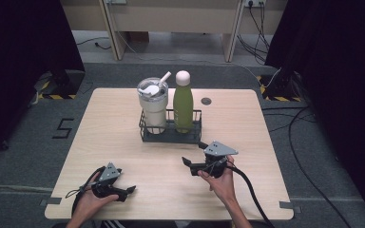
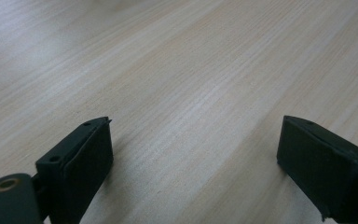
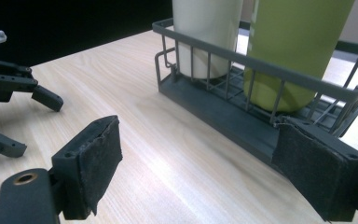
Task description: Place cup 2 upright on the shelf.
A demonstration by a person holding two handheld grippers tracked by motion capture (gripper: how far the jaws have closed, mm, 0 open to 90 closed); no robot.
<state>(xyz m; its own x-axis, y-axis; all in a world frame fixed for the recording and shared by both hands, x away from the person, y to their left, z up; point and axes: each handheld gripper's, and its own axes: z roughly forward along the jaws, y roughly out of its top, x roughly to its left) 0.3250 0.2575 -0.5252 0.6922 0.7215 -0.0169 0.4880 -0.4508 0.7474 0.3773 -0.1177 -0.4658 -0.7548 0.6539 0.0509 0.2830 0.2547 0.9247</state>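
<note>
Right gripper open and empty, just beside the wire basket with tumbler and green bottle. Left gripper open too (holding nothing), low over the table. Risk of catching a wire and tipping the tall bottle.

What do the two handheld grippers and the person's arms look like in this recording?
Both the left gripper and right gripper are black, each topped by a grey three-cornered plate. Their jaws carry flat dark pads, frayed at the edges. A thick black cable trails from the right one. The forearms are bare, no sleeves.
</note>
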